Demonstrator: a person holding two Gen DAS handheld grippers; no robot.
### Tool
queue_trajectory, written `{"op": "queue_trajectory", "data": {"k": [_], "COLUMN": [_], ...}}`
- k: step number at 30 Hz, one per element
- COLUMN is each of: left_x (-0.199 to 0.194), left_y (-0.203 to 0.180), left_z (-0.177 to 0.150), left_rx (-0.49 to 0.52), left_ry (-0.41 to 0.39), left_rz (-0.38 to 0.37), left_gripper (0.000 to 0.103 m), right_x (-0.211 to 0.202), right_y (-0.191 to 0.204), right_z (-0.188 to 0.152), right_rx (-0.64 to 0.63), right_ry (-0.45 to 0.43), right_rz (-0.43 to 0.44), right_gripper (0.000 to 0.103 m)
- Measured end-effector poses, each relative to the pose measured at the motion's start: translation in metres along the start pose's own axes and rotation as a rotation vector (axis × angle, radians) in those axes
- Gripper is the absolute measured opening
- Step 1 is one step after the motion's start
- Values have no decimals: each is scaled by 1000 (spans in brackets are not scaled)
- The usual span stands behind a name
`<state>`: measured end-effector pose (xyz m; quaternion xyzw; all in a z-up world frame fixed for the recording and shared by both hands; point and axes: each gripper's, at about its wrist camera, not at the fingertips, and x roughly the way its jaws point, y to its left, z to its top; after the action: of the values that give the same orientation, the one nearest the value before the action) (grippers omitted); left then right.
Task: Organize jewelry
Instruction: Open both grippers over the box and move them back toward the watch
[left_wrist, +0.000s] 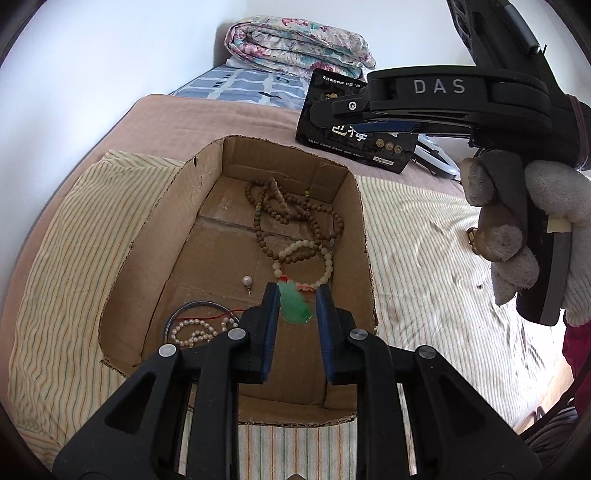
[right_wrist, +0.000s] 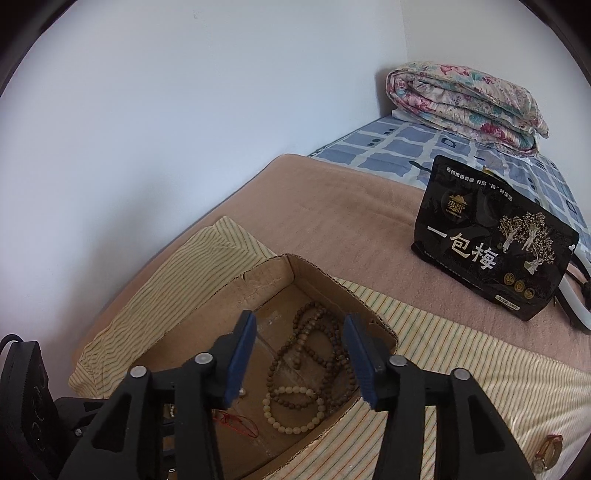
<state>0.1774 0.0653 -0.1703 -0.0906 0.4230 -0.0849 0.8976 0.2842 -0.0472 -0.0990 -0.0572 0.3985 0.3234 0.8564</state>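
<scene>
Pendant (left_wrist: 293, 302), green, hangs between left claw (left_wrist: 296, 301) fingers, apparently unclamped, over the cardboard box (left_wrist: 162, 236). Right claw (right_wrist: 300, 356) is apart, empty, farther off.

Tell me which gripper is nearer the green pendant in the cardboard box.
Left. The left gripper has its open jaws on either side of the green pendant in the cardboard box. The right gripper hovers open above the box, clear of it.
</scene>
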Motion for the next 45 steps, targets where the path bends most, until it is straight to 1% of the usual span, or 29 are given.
{"op": "queue_trajectory", "data": {"k": [1, 3, 5, 9, 12, 15, 18, 20, 22, 24, 26, 27, 28, 34, 36, 39, 45], "left_x": [-1, -2, -4, -9, -14, -18, -21, -23, -25, -25, -26, -26, -27, -20, -15, -7, 12], "left_y": [0, -1, -1, -3, -4, -6, -10, -14, -19, -26, -34, -38, -43, -76, -88, -109, -158], "left_z": [0, -1, -1, -1, 0, 1, 3, 4, 6, 8, 9, 9, 10, 13, 14, 14, 9], "left_rx": [-3, -6, -5, -2, 0, -5, -8, -1, 10, 22, 30, 34, 41, 108, 129, 158, 255], "left_ry": [-1, -1, -1, -9, -16, -20, -24, -35, -43, -47, -52, -58, -64, -55, -45, -34, -13], "left_rz": [1, 5, 9, 17, 19, 29, 20, 22, 22, 33, 23, 16, 10, -35, -45, -79, -143], "left_gripper": [20, 20, 20, 20, 20, 20, 20, 20, 20, 21, 32, 42, 44, 45, 45, 45, 45], "right_x": [-2, -7, -12, -26, -39, -53, -71, -84, -98, -111, -123, -129, -135, -174, -186, -201, -214], "right_y": [-1, -2, -5, -12, -17, -21, -29, -35, -43, -54, -65, -71, -78, -122, -137, -158, -201], "right_z": [0, -1, -1, -6, -9, -16, -25, -31, -39, -48, -57, -62, -68, -106, -119, -139, -171], "right_rx": [-2, -1, 3, 6, 6, 3, 3, 6, 19, 38, 60, 73, 86, 169, 198, 225, 261], "right_ry": [-7, -16, -23, -46, -59, -66, -78, -90, -109, -122, -124, -125, -128, -151, -162, -172, -133], "right_rz": [-6, -12, -21, -41, -63, -85, -110, -133, -154, -173, -193, -205, -221, -316, -360, -433, -494], "right_gripper": [61, 63, 70, 76, 83, 89, 94, 99, 103, 103, 103, 103, 103, 103, 103, 103, 103]}}
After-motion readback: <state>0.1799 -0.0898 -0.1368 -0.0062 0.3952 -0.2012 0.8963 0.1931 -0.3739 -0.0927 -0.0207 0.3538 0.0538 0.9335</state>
